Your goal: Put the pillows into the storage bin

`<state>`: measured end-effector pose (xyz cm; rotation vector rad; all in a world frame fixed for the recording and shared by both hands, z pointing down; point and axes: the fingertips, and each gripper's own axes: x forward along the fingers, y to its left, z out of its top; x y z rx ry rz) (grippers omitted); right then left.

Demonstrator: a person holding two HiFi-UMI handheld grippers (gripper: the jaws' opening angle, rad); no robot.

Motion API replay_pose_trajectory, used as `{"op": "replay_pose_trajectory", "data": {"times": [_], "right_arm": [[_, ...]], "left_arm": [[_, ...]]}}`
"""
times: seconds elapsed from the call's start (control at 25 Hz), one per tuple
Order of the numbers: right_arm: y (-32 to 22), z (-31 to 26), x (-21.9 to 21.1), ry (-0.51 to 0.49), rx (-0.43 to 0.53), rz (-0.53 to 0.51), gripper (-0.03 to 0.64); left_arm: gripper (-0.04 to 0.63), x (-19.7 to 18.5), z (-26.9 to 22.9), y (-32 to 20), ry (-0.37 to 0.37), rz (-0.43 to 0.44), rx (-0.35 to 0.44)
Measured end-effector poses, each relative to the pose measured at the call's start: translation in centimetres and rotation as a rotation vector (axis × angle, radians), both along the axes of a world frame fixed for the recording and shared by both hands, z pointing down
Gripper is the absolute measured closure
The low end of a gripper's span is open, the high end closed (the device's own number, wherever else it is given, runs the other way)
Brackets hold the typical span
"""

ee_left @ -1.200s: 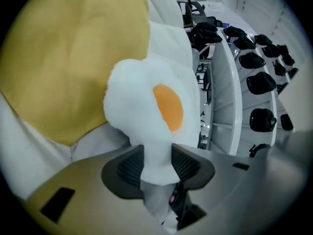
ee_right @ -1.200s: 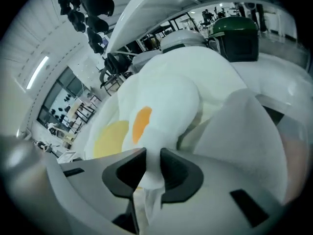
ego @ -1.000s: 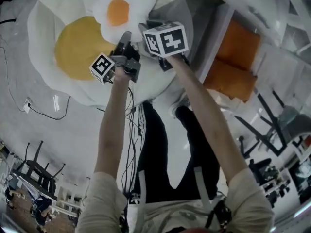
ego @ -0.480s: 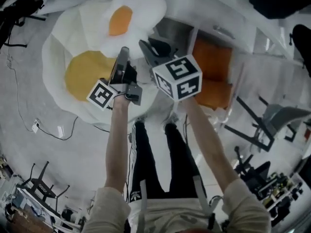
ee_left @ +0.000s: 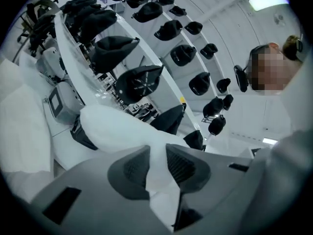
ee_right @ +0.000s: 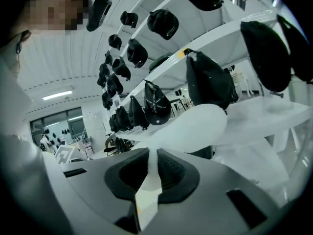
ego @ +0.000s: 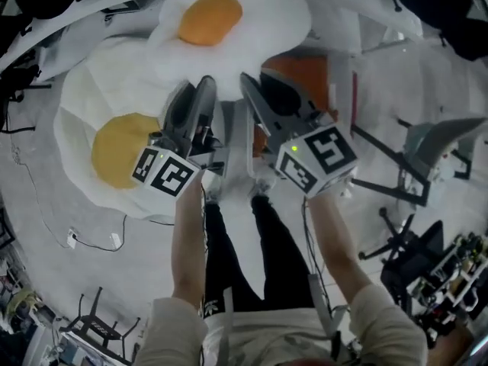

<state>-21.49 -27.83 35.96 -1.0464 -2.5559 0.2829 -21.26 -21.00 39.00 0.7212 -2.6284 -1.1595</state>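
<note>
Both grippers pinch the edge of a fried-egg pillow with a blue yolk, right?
Not blue: in the head view the fried-egg pillow has an orange yolk. The left gripper, jaws just closed tighter, and right gripper do pinch its edge.

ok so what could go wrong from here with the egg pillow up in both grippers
1. The left gripper and right gripper each pinch only a thin fold at the white edge of the small egg pillow. The left jaws have just been closing on it, so that side may slip.
2. The large egg pillow lies on the floor right by the person's feet, a possible trip.
</note>
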Motion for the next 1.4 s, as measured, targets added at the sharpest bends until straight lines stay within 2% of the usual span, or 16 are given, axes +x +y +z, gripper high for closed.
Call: {"op": "replay_pose_trajectory", "data": {"times": [0.44, 0.56, 0.6, 0.64, 0.68, 0.72, 0.84, 0.96, 1.08, 1.24, 1.4], "right_arm": [[-13.6, 4.0, 1.1, 0.067, -0.014, 0.187, 0.574], [-16.4, 7.5, 1.1, 0.147, -0.026, 0.218, 0.574], [-17.2, 9.7, 1.2, 0.209, -0.025, 0.242, 0.554], [-18.0, 12.4, 1.5, 0.281, -0.016, 0.275, 0.516], [-18.9, 14.9, 1.9, 0.344, 0.004, 0.309, 0.375], [-19.9, 17.2, 2.6, 0.387, 0.043, 0.338, 0.321], [-22.0, 21.4, 4.8, 0.433, 0.180, 0.374, 0.321], [-22.1, 22.4, 6.3, 0.460, 0.166, 0.388, 0.321], [-21.6, 22.3, 6.8, 0.463, 0.163, 0.387, 0.321], [-21.2, 21.0, 6.0, 0.421, 0.177, 0.374, 0.321], [-20.2, 17.4, 4.2, 0.378, 0.166, 0.377, 0.321]], "left_arm": [[0.497, -0.3, 3.6, -13.6, 0.062, 0.244, -0.035], [0.474, -0.9, 6.8, -15.7, 0.130, 0.260, -0.111], [0.430, -1.0, 8.8, -15.7, 0.182, 0.238, -0.161], [0.416, -0.8, 10.8, -15.5, 0.244, 0.209, -0.210], [0.414, -0.3, 12.6, -15.2, 0.306, 0.183, -0.244], [0.411, 0.2, 13.9, -15.0, 0.353, 0.170, -0.261], [0.399, 1.7, 16.1, -15.0, 0.416, 0.189, -0.275], [0.399, 2.2, 16.6, -14.0, 0.424, 0.186, -0.294], [0.399, 2.1, 16.5, -13.4, 0.423, 0.167, -0.281], [0.399, 1.6, 15.3, -13.3, 0.390, 0.167, -0.288], [0.399, 0.3, 11.9, -12.3, 0.354, 0.149, -0.299]]}}
